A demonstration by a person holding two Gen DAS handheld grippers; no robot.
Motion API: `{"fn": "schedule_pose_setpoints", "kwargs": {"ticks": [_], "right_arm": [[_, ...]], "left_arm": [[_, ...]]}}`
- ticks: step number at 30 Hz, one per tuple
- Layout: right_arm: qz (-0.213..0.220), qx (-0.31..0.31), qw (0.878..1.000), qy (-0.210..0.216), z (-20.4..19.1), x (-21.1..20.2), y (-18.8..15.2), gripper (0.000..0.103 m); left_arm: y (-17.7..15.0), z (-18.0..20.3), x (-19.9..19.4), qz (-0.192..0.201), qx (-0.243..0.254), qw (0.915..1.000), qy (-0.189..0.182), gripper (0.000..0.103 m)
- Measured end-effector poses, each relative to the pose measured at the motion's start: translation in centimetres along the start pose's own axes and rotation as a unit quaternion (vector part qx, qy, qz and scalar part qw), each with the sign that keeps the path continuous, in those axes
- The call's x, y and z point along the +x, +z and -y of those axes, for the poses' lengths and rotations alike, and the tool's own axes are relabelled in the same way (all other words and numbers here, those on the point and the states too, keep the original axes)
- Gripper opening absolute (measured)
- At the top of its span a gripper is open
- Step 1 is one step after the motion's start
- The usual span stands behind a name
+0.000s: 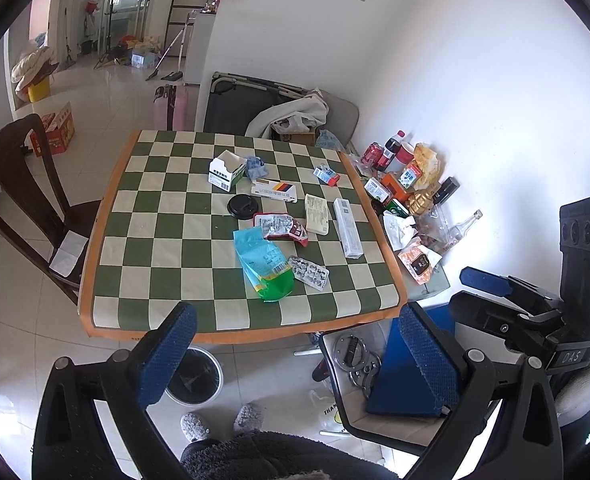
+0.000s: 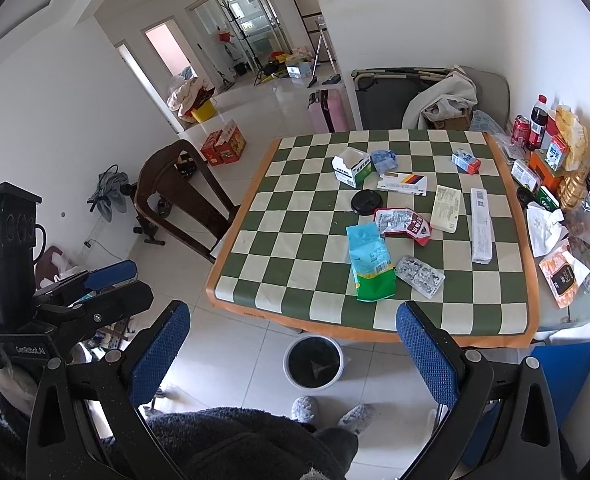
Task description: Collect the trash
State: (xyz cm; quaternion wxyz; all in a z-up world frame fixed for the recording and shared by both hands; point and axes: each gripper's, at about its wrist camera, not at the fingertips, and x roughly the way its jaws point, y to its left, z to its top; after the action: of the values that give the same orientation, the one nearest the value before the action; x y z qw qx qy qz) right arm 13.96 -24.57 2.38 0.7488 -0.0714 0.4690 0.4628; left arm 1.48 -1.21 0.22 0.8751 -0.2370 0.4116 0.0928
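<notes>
While both sets of tongs hang wide apart and empty at the bottom of their frames, the left tongs point(image 1: 291, 356) and right tongs point(image 2: 293, 356) sit short of the checkered surface point(image 1: 163, 280). Trash lies at frame centre: a blue-green bag point(image 1: 265, 264) beside a blister pack point(image 1: 309, 273), a red wrapper point(image 1: 281, 227), a black lid point(image 1: 242, 206) and a long white box point(image 1: 347, 234). On the floor below the surface's near edge stands a black-lined bin point(image 2: 314, 362).
</notes>
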Motion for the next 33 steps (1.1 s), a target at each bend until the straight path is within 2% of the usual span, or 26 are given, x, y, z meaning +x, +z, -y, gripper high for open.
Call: {"fn": "schedule_pose_setpoints", "kwargs": {"ticks": [6,7,16,17,21,26,28,33], "right_arm": [[0.000,-0.001,1.000,0.000,-0.1,0.1,-0.1,0.103],[0.001,0.000,1.000,0.000,-0.3,0.1,0.1,0.103],[0.001,0.000,1.000,0.001,-0.3,0.2,0.1,0.103],[0.000,-0.001,1.000,0.001,-0.1,0.1,-0.1,0.103],[0.000,-0.002,1.000,0.001,-0.2,0.1,-0.1,0.103],[0.001,-0.001,1.000,0.003,0.0,0.1,-0.1,0.103],[0.001,-0.002,1.000,0.002,-0.3,0.2,0.0,0.103],[0.001,-0.001,1.000,0.004,-0.1,0.2,-0.1,0.103]], "left_arm": [[0.2,1.3,0.5,0.001,0.003,1.0000,0.000,0.103],[0.0,-0.4,-0.1,0.000,-0.001,1.0000,-0.001,0.103],[0.4,0.7,0.7,-0.002,0.001,1.0000,-0.007,0.103],[1.6,0.5,0.0,-0.003,-0.001,1.0000,-0.007,0.103],[2.4,1.2,0.0,-0.004,-0.003,0.9999,-0.011,0.103],[2.9,1.5,0.0,-0.002,-0.002,0.9999,-0.013,0.103],[1.9,0.7,-0.2,-0.001,-0.002,0.9999,-0.012,0.103],[2.9,1.6,0.4,-0.002,-0.001,0.9999,-0.013,0.103]]}}
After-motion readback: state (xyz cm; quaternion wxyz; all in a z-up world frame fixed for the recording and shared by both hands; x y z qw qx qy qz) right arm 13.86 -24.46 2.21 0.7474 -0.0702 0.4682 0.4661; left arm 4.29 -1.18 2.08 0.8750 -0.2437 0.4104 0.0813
